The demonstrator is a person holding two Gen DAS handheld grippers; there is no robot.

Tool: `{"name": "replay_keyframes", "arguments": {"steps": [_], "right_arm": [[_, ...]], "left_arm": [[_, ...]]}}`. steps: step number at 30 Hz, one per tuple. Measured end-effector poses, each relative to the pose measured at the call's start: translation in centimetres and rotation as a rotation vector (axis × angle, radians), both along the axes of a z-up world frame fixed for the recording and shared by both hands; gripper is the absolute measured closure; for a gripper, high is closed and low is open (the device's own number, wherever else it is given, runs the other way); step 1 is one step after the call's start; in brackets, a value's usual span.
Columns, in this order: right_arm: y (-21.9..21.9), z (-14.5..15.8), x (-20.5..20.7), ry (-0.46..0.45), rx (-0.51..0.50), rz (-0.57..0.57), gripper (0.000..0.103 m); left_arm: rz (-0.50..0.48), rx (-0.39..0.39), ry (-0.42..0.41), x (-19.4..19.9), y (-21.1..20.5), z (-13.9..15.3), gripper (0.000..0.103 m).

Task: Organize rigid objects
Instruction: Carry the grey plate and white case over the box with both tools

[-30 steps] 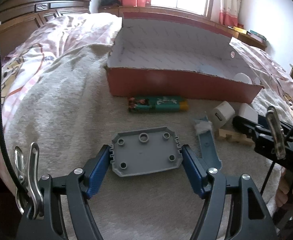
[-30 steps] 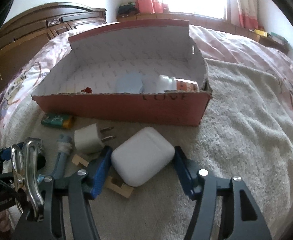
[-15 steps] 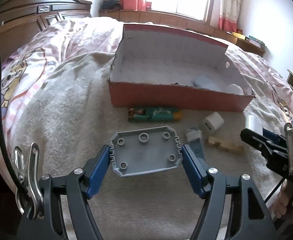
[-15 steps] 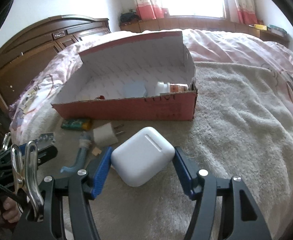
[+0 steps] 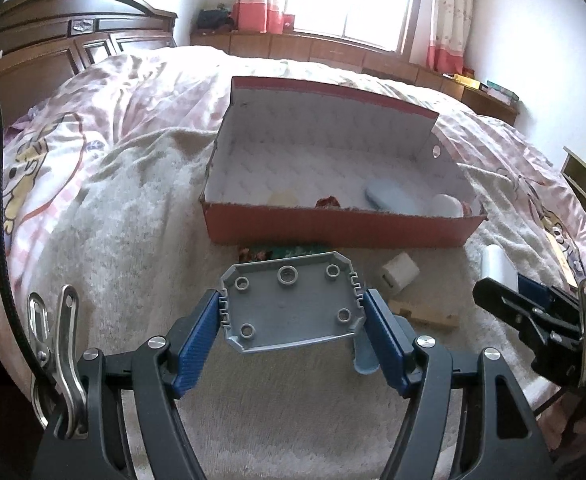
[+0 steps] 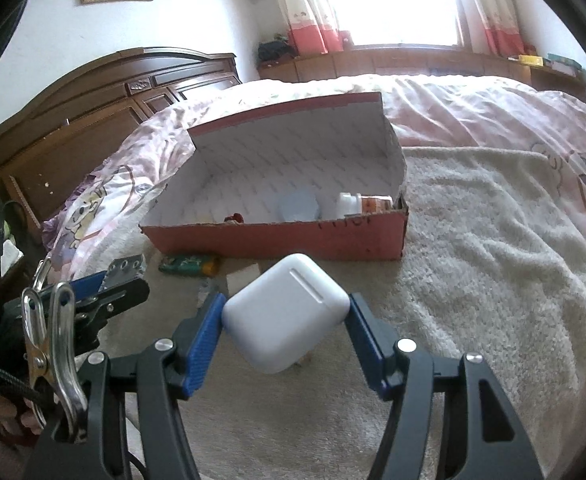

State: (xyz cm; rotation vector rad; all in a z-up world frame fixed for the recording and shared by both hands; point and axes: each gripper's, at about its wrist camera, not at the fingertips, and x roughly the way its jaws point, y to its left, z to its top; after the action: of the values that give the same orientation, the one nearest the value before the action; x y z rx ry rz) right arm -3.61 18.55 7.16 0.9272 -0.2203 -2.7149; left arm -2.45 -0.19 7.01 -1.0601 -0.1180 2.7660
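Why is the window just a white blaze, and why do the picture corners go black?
Left wrist view: daylight overexposes the window and the red cardboard box bows, a fisheye effect. Right wrist view: the same blown-out window, dark lens-edge corners, while the white earbud case stays sharp.

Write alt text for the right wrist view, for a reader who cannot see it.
The right gripper holds a white earbud case between its blue pads above a cream blanket on a bed. Beyond it sits an open red cardboard box with a few small items inside. The left gripper shows at the left edge, holding a grey plate.
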Motion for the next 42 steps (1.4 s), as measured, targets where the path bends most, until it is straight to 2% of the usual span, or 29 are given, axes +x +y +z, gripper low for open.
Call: {"name": "replay_keyframes", "arguments": {"steps": [9,25,42], "right_arm": [[-0.1,0.7,-0.8,0.01,0.0,0.015,0.038],[0.0,2.2,-4.8,0.022,0.016,0.029,0.038],[0.5,2.7,-9.5,0.02,0.044,-0.004,0.038]], "left_arm": [[-0.018,-0.008,0.029,-1.4,0.5,1.3,0.031],[-0.033,-0.065,0.094,-6.5,2.2,3.4,0.031],[-0.028,-0.086,0.062,-10.7,3.1,2.4,0.031]]}}
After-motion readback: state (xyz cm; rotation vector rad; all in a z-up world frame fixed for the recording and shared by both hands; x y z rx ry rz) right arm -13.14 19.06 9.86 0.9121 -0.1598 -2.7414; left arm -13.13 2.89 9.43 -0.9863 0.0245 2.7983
